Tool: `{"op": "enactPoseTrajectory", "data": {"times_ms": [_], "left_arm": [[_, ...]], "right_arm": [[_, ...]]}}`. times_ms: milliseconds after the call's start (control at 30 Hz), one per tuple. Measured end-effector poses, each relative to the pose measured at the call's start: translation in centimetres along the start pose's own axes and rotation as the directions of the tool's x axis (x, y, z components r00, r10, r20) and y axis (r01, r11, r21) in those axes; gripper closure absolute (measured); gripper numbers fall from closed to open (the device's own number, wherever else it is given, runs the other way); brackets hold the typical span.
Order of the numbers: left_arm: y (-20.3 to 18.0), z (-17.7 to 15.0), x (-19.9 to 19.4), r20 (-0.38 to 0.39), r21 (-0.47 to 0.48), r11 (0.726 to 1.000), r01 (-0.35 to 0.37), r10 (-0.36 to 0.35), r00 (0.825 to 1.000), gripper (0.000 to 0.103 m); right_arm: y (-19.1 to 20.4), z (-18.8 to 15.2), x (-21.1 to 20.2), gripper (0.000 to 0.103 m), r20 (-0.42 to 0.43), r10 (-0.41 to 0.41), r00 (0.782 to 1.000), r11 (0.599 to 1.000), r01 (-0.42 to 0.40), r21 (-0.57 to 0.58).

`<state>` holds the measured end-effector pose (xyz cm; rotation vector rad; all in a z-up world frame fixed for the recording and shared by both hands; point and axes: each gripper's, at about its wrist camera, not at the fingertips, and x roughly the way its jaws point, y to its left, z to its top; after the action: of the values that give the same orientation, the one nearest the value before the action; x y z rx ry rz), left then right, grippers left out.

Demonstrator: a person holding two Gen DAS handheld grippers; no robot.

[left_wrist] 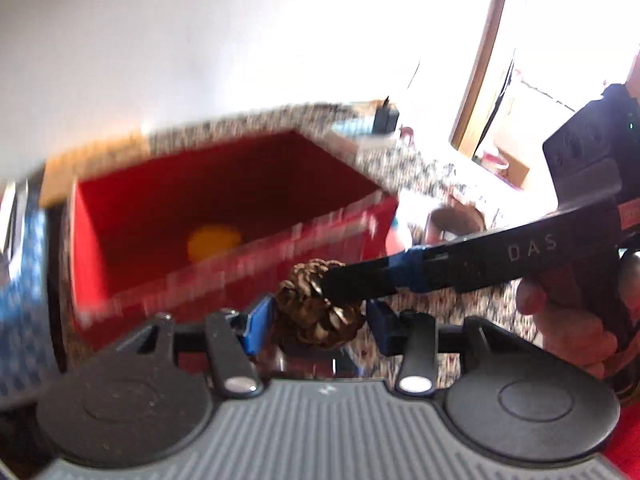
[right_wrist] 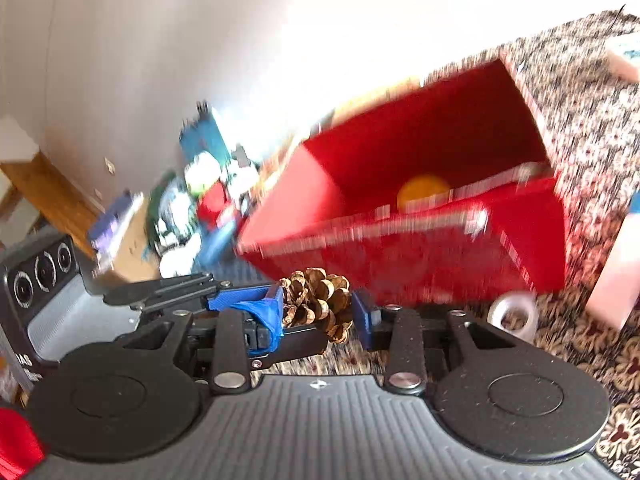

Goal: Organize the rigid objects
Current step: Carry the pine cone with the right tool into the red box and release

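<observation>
Carrying the cone point(left_wrist: 320, 312) with both grippers at once looks like the step in hand, and I'd guess it's headed for the red box point(left_wrist: 100, 240).

Grips: the left gripper point(left_wrist: 318, 320) has its blue pads set narrow, one against each side of the cone. The right gripper point(right_wrist: 316, 316) looks the same in its own view, narrow and pinching the cone, with one black finger lying across the cone's top in the left view. Everything's smeared with motion blur, so I can't say which pair carries more of the load.

Where it is: the cone is in the air, in front of the box's near wall and not yet over the opening. The box stands on the patterned tabletop point(right_wrist: 592, 128), close to its far edge, with an orange ball point(left_wrist: 214, 242) already on its floor. A tape roll point(right_wrist: 514, 316) lies just off the box's near right corner.

How I'd do it:
- Get clear above the near wall before going forward, since a scale catching the rim could twist the cone out.
- Move both hands together so the two pairs don't pull against each other.
- Let go low inside, away from the ball.

The cone itself: brown, woody, scales flared open, lumpy all over. Probably light and stiff, but the scale tips look like they'd chip if squeezed hard.
</observation>
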<state>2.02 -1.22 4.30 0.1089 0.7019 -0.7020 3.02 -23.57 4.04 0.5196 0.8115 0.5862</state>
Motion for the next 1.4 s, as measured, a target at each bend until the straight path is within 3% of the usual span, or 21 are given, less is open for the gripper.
{"op": "enactPoseTrajectory", "data": {"times_ms": [133,267,467,667,933,1133,1267,1400], "left_arm": [[0.5,3.5,-0.7,0.077,0.019,1.0,-0.011,0.01,0.997,0.057],[2.4,6.4,0.4,0.106,0.011,0.998,-0.055,0.053,0.993,0.057],[7.4,9.1,4.6,0.035,-0.089,0.99,-0.107,0.11,0.993,0.057],[12.2,9.5,9.5,-0.061,-0.2,0.965,-0.168,0.159,0.985,0.056],[14.8,8.3,12.8,-0.158,-0.265,0.926,-0.268,0.233,0.96,0.052],[14.8,8.0,13.4,-0.201,-0.247,0.903,-0.351,0.306,0.93,0.047],[14.2,8.0,14.1,-0.225,-0.205,0.889,-0.41,0.365,0.903,0.047],[14.0,7.9,14.5,-0.241,-0.177,0.881,-0.439,0.394,0.887,0.043]], "right_arm": [[0.7,2.8,-0.9,0.082,0.097,0.012,0.995,0.999,-0.009,-0.034],[0.4,6.6,0.8,0.082,0.117,0.03,0.993,0.999,-0.026,-0.038],[-1.3,11.6,6.4,0.082,0.028,0.014,1.0,1.0,-0.013,-0.026],[-3.0,14.2,12.5,0.082,-0.09,-0.008,0.996,1.0,0.008,0.007],[-4.8,14.6,17.4,0.082,-0.171,-0.021,0.985,1.0,0.023,0.008],[-4.8,13.9,18.6,0.081,-0.131,-0.131,0.983,0.989,0.121,-0.08],[-5.0,14.1,18.0,0.081,-0.103,-0.096,0.99,0.994,0.089,-0.071],[-5.4,14.3,17.5,0.081,-0.077,-0.082,0.994,0.996,0.079,-0.046]]}}
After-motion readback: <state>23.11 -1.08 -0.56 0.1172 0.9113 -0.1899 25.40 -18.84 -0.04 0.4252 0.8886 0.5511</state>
